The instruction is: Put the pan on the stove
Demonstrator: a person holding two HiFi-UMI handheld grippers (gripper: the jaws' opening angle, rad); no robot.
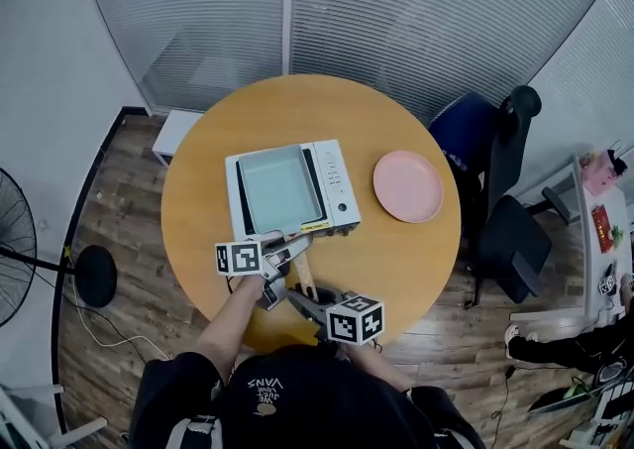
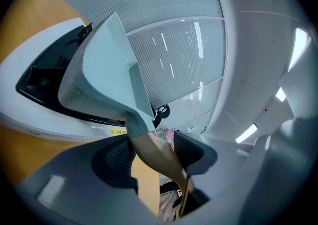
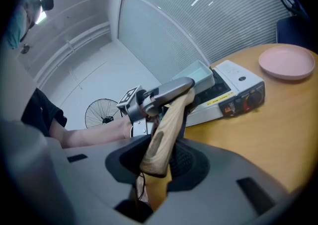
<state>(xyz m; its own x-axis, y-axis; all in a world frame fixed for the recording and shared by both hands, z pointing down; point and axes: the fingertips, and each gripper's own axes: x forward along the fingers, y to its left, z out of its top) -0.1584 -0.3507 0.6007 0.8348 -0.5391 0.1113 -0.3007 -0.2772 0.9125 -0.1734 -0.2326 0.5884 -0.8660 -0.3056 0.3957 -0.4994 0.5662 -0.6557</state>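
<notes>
Table (image 1: 396,269), one, round and wooden, carries everything. One white stove (image 1: 337,184) stands at its centre. One square pale-blue pan (image 1: 280,189) lies over the stove top, its one wooden handle (image 1: 305,279) pointing toward me. One pink plate (image 1: 407,186) lies right of the stove, apart from it. Two grippers clamp that handle: my left gripper (image 2: 154,144) nearer the pan, my right gripper (image 3: 161,157) at the handle's end.

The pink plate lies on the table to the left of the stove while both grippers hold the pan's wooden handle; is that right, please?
Not quite: the head view shows the pink plate on the table to the right of the stove. The left gripper and right gripper do both hold the wooden handle of the pan.
</notes>
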